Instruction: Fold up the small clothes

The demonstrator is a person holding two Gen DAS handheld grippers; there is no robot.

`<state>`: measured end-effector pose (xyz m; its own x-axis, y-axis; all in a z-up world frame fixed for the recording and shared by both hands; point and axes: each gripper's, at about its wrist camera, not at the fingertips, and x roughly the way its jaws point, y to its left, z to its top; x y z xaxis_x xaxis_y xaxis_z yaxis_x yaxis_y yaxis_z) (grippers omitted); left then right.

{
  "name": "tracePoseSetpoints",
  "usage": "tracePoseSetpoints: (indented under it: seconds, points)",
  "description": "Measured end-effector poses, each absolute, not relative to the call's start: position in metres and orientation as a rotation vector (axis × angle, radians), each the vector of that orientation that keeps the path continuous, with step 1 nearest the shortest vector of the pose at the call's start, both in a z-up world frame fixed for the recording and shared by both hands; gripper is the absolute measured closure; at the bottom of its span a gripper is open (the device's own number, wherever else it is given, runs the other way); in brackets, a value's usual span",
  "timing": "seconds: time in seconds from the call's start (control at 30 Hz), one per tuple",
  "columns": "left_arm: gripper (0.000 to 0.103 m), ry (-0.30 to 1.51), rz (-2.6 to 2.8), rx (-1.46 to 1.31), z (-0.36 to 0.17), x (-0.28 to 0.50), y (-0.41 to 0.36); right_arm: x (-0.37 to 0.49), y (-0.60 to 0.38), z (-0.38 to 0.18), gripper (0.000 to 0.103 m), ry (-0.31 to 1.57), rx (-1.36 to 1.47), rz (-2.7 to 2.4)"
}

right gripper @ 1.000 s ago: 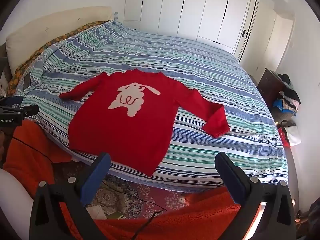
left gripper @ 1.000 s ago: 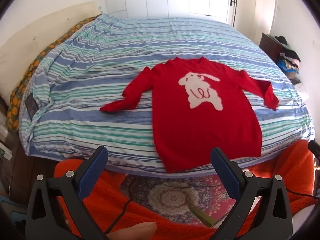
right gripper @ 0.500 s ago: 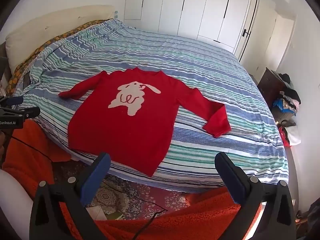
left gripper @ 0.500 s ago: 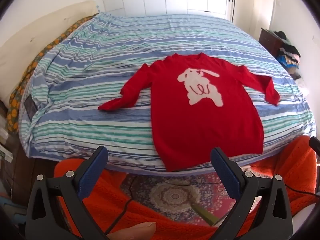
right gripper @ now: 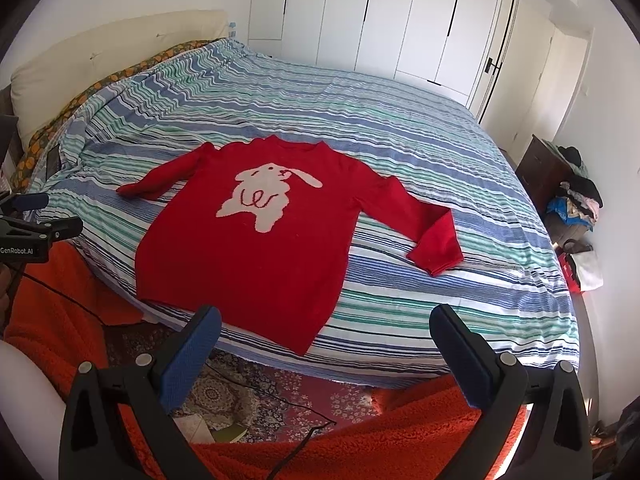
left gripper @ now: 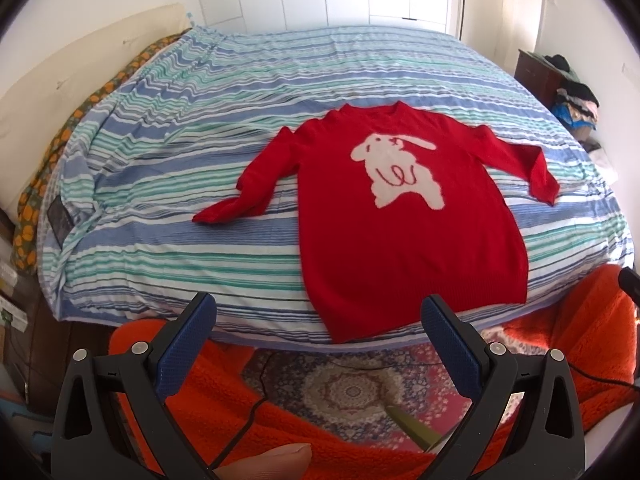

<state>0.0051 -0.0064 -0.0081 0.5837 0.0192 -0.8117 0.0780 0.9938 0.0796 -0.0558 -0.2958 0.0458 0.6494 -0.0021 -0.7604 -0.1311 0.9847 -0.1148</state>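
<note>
A small red sweater point(left gripper: 408, 240) with a white rabbit on its front lies flat and face up on the striped bed point(left gripper: 200, 160), both sleeves spread out, its hem at the bed's near edge. It also shows in the right wrist view point(right gripper: 248, 248). My left gripper point(left gripper: 318, 332) is open and empty, held above the floor just short of the hem. My right gripper point(right gripper: 326, 344) is open and empty, in front of the hem's right corner. The left gripper's body point(right gripper: 36, 232) shows at the left edge of the right wrist view.
An orange fleece garment point(left gripper: 224, 392) and a patterned rug point(left gripper: 352, 388) lie below the grippers. A cream headboard point(right gripper: 100, 56) stands at the left. White wardrobe doors point(right gripper: 380, 20) line the back wall. A dark cabinet with piled clothes point(right gripper: 568, 184) stands at the right.
Both grippers have edged slightly toward the bed; the sweater sits a little lower and larger in the left view. The sweater has not moved and both jaws stay open.
</note>
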Motion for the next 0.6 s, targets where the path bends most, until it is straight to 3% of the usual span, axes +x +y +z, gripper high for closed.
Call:
tracePoseSetpoints:
  seconds: [0.6]
  points:
    - [0.001,0.933,-0.038,0.143,-0.0056,0.0036,-0.0126,-0.0543,-0.2936,0.0455,0.0,0.857,-0.173,0.087]
